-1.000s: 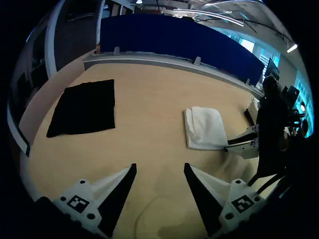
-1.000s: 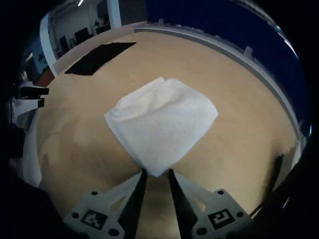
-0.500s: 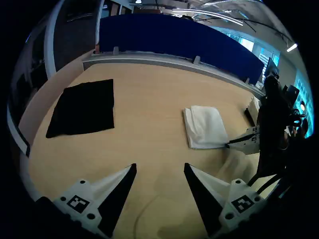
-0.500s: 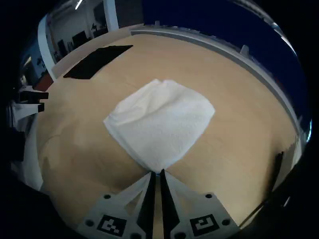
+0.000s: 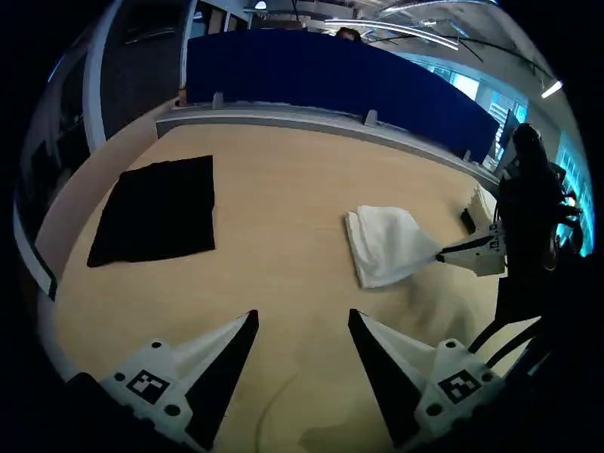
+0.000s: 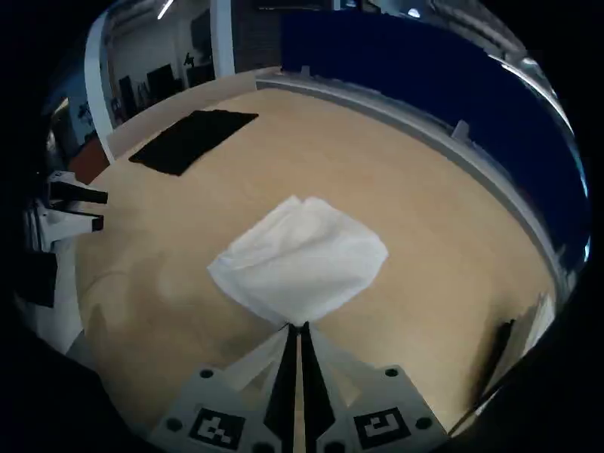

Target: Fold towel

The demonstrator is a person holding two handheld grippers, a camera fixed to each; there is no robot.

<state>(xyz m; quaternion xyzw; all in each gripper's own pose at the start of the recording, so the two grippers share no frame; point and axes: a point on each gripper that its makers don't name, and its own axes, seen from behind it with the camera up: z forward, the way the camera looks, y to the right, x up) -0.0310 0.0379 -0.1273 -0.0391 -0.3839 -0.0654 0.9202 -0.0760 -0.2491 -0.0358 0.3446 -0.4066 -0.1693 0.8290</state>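
Left gripper view: we've got our left gripper spread wide over the wooden table, the folded white towel at 3 o'clock and a black cloth at 9. Right gripper view: our right gripper is clamped on the white towel's near corner at 6 o'clock.

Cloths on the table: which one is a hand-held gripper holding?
The white towel; the right hand-held gripper pinches its corner. The black cloth lies flat, untouched.
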